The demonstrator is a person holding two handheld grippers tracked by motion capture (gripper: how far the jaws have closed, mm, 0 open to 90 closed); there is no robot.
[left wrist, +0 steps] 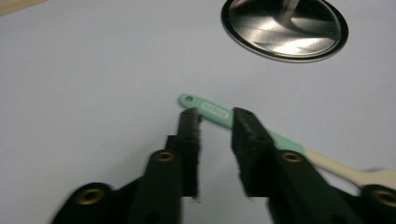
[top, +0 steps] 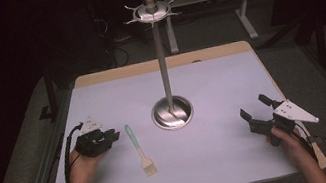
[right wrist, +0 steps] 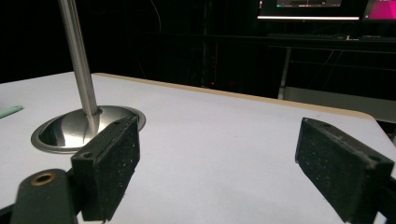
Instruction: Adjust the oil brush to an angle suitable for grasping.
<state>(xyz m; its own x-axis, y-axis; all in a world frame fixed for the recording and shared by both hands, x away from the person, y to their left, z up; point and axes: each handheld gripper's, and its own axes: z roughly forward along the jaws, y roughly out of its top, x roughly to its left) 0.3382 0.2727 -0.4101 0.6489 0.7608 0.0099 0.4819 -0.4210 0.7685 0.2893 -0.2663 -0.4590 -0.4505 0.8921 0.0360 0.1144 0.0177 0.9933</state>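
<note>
Two grippers rest low over a pale surface (top: 209,78) in the high view. The left gripper (top: 114,136) lies just beside the upper end of a pastry brush (top: 139,149), which lies flat, handle tip pointing away from the person and bristles toward them. A tall steel utensil stand (top: 172,112) rises from a round base near the centre, its top ring carrying empty hooks. The right gripper (top: 255,112) is held well apart from both, at the right side.

In the left gripper view, the fingers (left wrist: 190,140) are narrowly parted and hold nothing. The brush handle (left wrist: 212,112) passes just beyond their tips and behind the right finger. The handle is mint green with a hanging hole at its tip and small lettering; it joins a cream neck. The bristles are cut off at the frame edge. Judged step: approach to grasp the handle. To do it well, widen the fingers, straddle the green section squarely, leave the hanging hole exposed, then close.

In the right gripper view, the fingers (right wrist: 109,163) stand wide open and empty. The stand's pole and mirrored base (right wrist: 60,133) lie ahead to the left, with the green handle tip at the far left edge.
</note>
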